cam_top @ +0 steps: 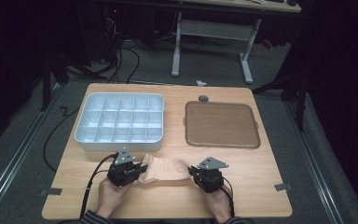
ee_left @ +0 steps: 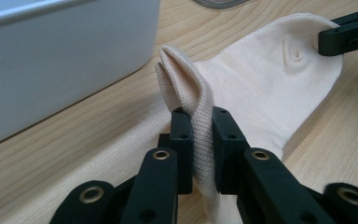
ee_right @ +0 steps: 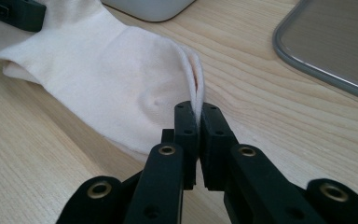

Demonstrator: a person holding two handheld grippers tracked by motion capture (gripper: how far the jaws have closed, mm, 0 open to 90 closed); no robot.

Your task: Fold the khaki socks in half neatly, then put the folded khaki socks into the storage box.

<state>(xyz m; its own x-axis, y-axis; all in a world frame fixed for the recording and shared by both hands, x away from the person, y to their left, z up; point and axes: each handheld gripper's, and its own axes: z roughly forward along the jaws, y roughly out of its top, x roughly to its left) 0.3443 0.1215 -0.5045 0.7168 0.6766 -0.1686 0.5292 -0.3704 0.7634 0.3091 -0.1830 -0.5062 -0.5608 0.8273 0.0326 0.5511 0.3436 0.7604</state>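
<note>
Holding, item one: a cream sock [cam_top: 164, 170], laid flat on the near middle of the wooden table [cam_top: 261, 163], stretched between my two grippers.

Item two: my left gripper [cam_top: 140, 171], at the sock's left end. Jaws closed on a raised fold of the ribbed cuff; in the left gripper view the knit [ee_left: 200, 121] stands pinched upright between the two black pads, the rest of the sock [ee_left: 261, 88] spreading away across the wood.

Item three: my right gripper [cam_top: 192, 171], at the sock's right end. Jaws clamped on a thin edge of the fabric; in the right gripper view the sock [ee_right: 116, 79] runs off to the far left, where the other gripper's black jaw tip [ee_right: 16, 11] sits on it.

Item four: a white compartment tray [cam_top: 120, 122], far left of the table, just beyond the sock, its grid of cells bare.

Item five: a brown flat tray [cam_top: 221, 124] with rounded corners, far right, well apart from the sock.

Item six: my hands [cam_top: 112, 193], entering from the near edge, one behind each gripper.
</note>
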